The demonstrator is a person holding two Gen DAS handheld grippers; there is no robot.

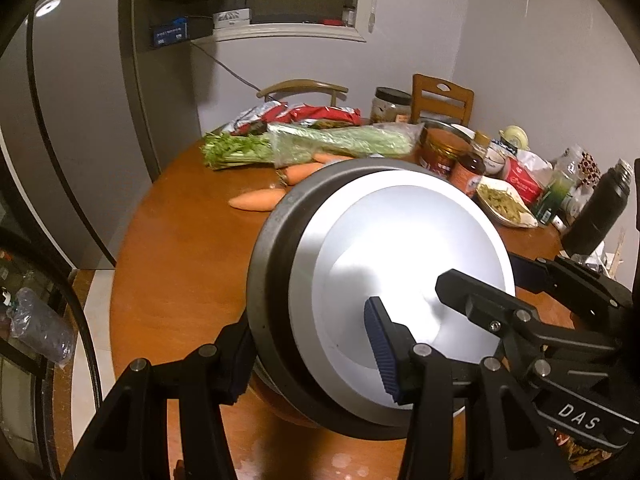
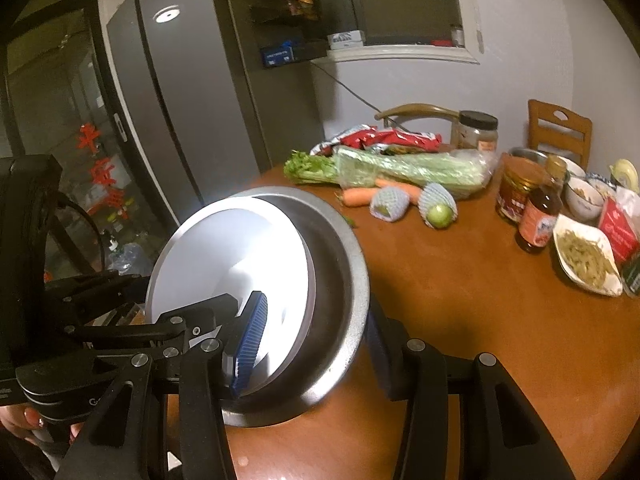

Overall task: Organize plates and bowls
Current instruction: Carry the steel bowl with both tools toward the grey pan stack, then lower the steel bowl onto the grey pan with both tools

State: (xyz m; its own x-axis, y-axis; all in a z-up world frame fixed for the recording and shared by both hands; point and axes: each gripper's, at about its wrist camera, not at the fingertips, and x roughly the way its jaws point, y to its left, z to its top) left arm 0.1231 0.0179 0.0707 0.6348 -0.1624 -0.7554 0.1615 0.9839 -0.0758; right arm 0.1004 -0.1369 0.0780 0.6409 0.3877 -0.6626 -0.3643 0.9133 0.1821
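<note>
The stacked dishes are the landmark: a white plate (image 1: pixel 400 280) nested in a metal bowl (image 1: pixel 272 264), tipped up on edge above the wooden table (image 1: pixel 172 248), the hollow facing back toward both cameras.

Nearest, the left gripper (image 1: pixel 312 352) is clenched across the stack's rim on one side: one blue pad lies on the plate's face, the other finger sits behind the bowl's outer wall. The right gripper (image 2: pixel 308 344) is clamped the same way on the opposite rim, its blue pad against the plate, its other finger on the bowl's underside. Both hands are equally close, so the stack hangs between them, its flat faces running roughly along the line of the fingers.

Beyond the stack lie carrots (image 1: pixel 256 200) and bagged celery (image 1: pixel 340 142); to its far right stand jars and a sauce bottle (image 2: pixel 538 216). I judge the coming move needs both wrists to travel and turn together, or the plate could slide out of the bowl.
</note>
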